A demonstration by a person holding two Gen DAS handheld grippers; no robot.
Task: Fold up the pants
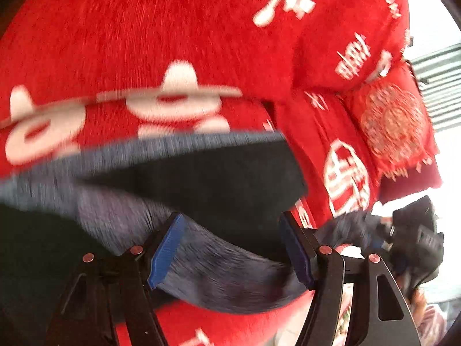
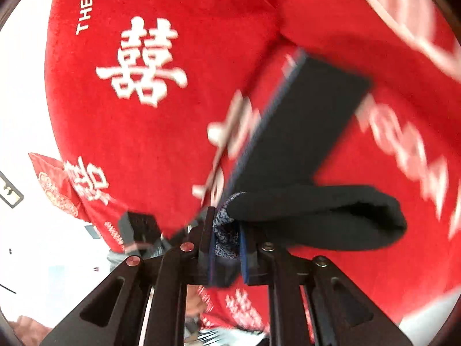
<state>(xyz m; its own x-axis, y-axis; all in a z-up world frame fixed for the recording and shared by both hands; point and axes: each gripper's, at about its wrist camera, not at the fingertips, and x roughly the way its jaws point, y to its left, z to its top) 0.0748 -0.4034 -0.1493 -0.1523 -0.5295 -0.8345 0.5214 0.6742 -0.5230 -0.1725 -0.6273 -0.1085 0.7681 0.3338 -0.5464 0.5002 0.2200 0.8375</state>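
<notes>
Both claws on pants (image 2: 302, 144): R claw (image 2: 226, 245) pinched tight on hem, L claw (image 1: 230, 250) half-open across gathered cloth, leg running upper right.

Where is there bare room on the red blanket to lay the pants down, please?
Free: the red blanket left of the pants, below the big white character. Crowded: around the pillow at its edge, and right at the right gripper.
</notes>
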